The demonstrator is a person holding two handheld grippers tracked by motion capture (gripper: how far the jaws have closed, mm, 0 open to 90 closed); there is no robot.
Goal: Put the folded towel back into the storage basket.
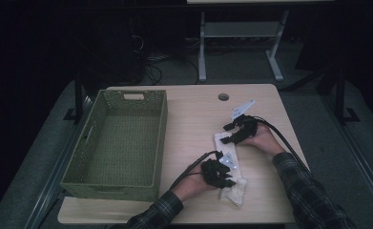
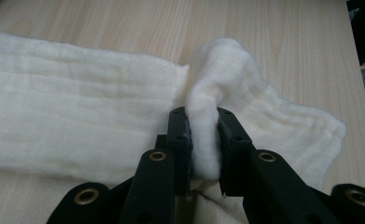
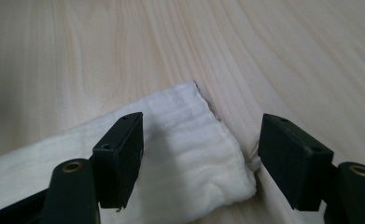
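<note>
White cloth (image 1: 232, 164) lies on the surface (image 1: 193, 119), at 3 o'clock from the green basket (image 1: 119, 143). Left tongs (image 1: 227, 181) pinch a raised fold at the cloth's 6 o'clock end (image 2: 203, 135). Right tongs (image 1: 228, 133) stand wide, straddling the 12 o'clock corner (image 3: 194, 154) without pressing it.

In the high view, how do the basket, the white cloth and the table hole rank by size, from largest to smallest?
1. green woven basket
2. white cloth
3. table hole
The gaps are plain, so nearness does not change this order.
</note>
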